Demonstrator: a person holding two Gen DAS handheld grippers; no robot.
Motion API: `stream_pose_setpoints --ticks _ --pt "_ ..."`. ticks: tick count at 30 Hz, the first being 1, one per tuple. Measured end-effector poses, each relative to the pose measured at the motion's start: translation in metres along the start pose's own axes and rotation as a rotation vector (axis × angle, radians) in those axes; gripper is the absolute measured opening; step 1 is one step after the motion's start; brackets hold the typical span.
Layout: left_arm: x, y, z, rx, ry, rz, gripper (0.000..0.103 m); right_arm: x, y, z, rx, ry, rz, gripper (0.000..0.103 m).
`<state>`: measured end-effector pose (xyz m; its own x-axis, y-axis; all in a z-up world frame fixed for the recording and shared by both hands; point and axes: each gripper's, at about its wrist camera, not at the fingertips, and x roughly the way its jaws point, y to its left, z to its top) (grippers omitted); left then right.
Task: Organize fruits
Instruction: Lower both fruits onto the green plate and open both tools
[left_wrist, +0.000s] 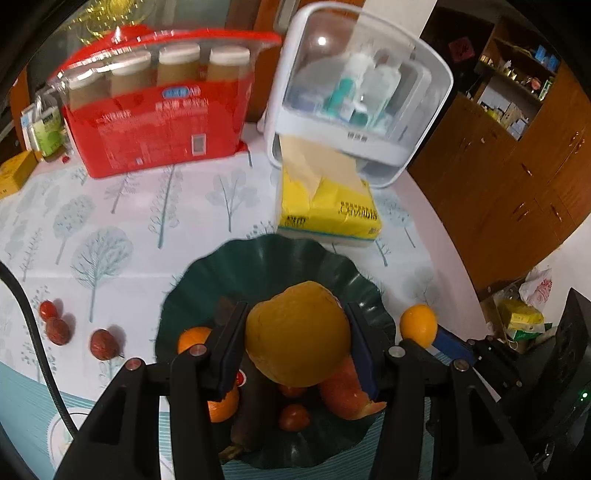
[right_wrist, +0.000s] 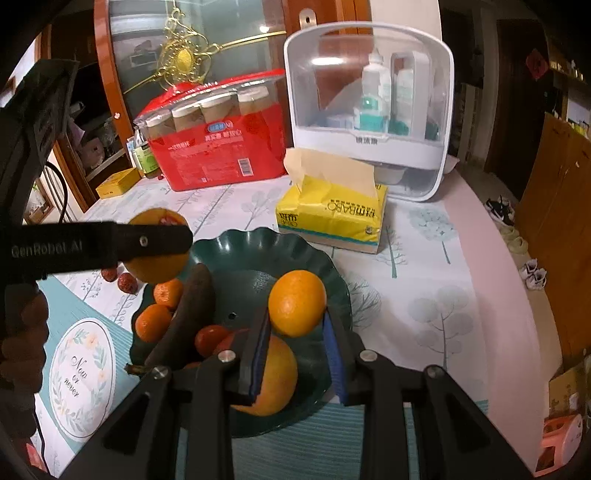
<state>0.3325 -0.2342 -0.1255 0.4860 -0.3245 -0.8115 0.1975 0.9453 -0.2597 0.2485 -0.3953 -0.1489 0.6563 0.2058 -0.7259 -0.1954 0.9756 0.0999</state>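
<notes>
Brown cupboards (left_wrist: 517, 158) stand behind a bench (left_wrist: 110, 221) with a tree-print cloth. On it sits a dark green bowl (right_wrist: 295, 247) with a wavy rim, and this is where the fruit goes.

The left gripper (left_wrist: 295, 332) has its fingers closed on a big yellow-orange fruit (left_wrist: 299, 336) and holds it over the bowl. The right gripper (right_wrist: 295, 325) has its fingers closed tight on a small orange (right_wrist: 297, 302), also over the bowl. Both fruits should go down low into a free spot before the fingers open, so they do not drop hard or roll out. One at a time is safer, since the two grippers are near each other.

In the bowl already lie small oranges (right_wrist: 153, 321), a dark long fruit (right_wrist: 184, 314), little red fruits (right_wrist: 210, 338) and a big orange-pink fruit (right_wrist: 277, 376). Three red dates (left_wrist: 103, 343) lie on the cloth beside the bowl, still to be picked up.

Farther back are a yellow tissue pack (right_wrist: 332, 218), a red pack of jars (left_wrist: 155, 122) and a white box with bottles (right_wrist: 369, 110).

The black fingers hide the near part of the bowl. What the dark long fruit is, I cannot tell.
</notes>
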Motion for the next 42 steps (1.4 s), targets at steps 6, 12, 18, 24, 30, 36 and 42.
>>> stream_pose_setpoints --ticks 6,12,18,24,30,36,42 --pt "0.032 -0.005 -0.005 0.005 0.064 -0.018 0.05 0.025 -0.007 -0.007 0.006 0.066 0.026 0.029" --pt "0.055 -0.006 -0.007 0.009 0.103 -0.025 0.05 0.039 -0.015 -0.012 0.023 0.093 0.021 0.029" --pt "0.066 -0.002 -0.009 -0.002 0.133 -0.024 0.05 0.048 -0.02 -0.015 0.045 0.115 0.036 0.03" --pt "0.071 0.003 -0.011 -0.026 0.153 -0.003 0.05 0.05 -0.019 -0.014 0.045 0.135 0.039 0.031" --pt "0.054 0.004 -0.009 -0.049 0.106 -0.014 0.065 0.045 -0.021 -0.012 0.05 0.147 0.022 0.046" --pt "0.026 0.006 -0.008 -0.079 0.051 -0.029 0.07 0.022 -0.016 -0.006 0.052 0.109 0.007 0.051" --pt "-0.015 0.017 -0.022 -0.112 0.0 -0.021 0.072 -0.008 -0.006 -0.003 0.059 0.066 -0.011 0.054"
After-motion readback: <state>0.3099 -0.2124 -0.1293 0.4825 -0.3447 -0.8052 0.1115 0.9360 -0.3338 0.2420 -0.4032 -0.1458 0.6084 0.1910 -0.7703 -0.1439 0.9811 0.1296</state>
